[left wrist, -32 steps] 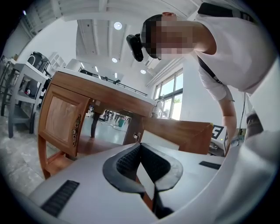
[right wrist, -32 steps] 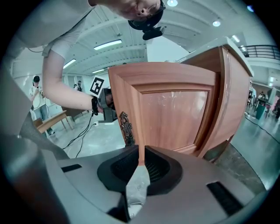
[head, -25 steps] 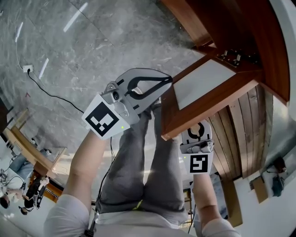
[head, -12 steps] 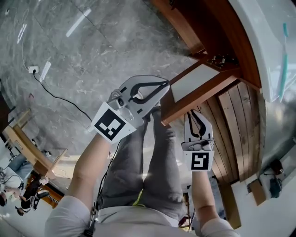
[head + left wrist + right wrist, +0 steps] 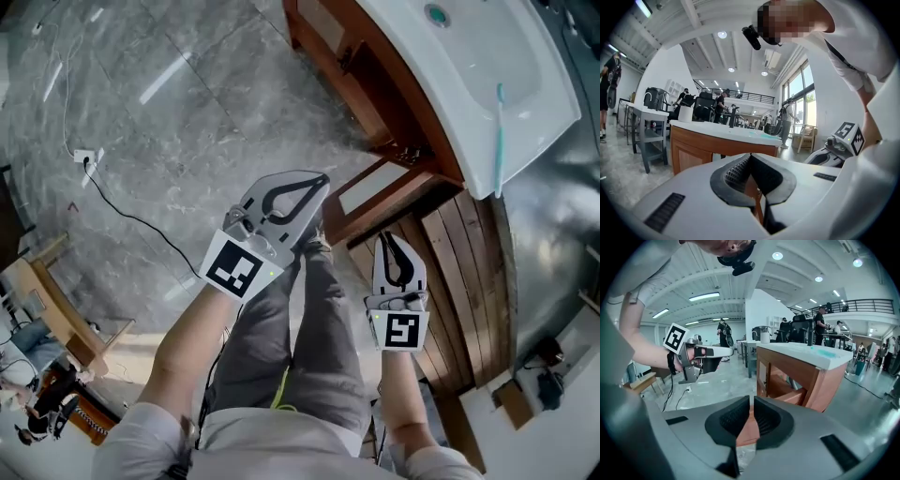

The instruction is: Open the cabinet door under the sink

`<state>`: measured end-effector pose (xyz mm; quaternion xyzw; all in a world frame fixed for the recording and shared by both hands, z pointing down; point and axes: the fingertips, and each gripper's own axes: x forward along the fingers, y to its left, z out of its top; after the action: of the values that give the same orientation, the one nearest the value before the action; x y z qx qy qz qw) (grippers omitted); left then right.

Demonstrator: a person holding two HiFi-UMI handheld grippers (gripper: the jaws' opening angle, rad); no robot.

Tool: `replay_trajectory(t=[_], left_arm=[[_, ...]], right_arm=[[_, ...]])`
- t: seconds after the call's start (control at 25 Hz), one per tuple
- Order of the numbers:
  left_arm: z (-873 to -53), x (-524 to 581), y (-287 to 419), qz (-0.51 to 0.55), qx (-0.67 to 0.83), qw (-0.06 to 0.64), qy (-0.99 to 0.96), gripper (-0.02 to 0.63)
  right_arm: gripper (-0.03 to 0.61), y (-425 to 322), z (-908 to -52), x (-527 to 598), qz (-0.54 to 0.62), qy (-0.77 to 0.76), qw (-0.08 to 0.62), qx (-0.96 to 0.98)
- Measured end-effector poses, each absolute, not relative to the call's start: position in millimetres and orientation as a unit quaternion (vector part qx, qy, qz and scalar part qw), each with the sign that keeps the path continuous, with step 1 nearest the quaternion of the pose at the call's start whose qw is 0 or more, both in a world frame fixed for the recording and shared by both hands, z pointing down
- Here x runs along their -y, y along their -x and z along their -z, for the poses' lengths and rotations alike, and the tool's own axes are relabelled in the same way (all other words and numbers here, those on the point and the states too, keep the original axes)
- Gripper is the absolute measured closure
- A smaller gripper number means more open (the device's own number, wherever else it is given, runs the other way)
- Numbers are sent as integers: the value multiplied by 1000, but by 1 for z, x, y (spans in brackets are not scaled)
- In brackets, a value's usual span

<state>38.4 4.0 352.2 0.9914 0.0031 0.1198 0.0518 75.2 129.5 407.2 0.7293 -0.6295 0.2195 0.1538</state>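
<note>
The brown wooden cabinet (image 5: 375, 84) under the white sink (image 5: 478, 66) has its door (image 5: 375, 192) swung out over the floor, hinges showing at its inner edge. In the head view my left gripper (image 5: 317, 180) is shut and empty, its tips just left of the door's free end. My right gripper (image 5: 391, 240) is shut too, a little below the door, touching nothing. The left gripper view shows its pads (image 5: 736, 171) closed, with the cabinet (image 5: 693, 152) beyond. The right gripper view looks past its closed jaws at the cabinet's open inside (image 5: 785, 378).
A wall plug and black cable (image 5: 131, 217) lie on the grey stone floor at left. A teal toothbrush (image 5: 499, 122) rests on the sink rim. Wooden slats (image 5: 469, 281) run along the right. The person's grey-trousered legs (image 5: 309, 328) stand below the grippers.
The view has risen, so the sink now shows from above. Both grippers have drawn back from the open door; the right one no longer sits under its edge.
</note>
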Motion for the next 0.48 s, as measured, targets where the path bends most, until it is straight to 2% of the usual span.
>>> replay_trajectory(t=[0.24, 0.48], left_arm=[[-282, 3, -30, -105, 13, 26, -994, 601], [-212, 12, -23, -63, 59, 78, -993, 601]], right_arm=[[529, -77, -344, -114, -202, -733, 157, 630], [529, -83, -274, -95, -161, -745, 145, 631]])
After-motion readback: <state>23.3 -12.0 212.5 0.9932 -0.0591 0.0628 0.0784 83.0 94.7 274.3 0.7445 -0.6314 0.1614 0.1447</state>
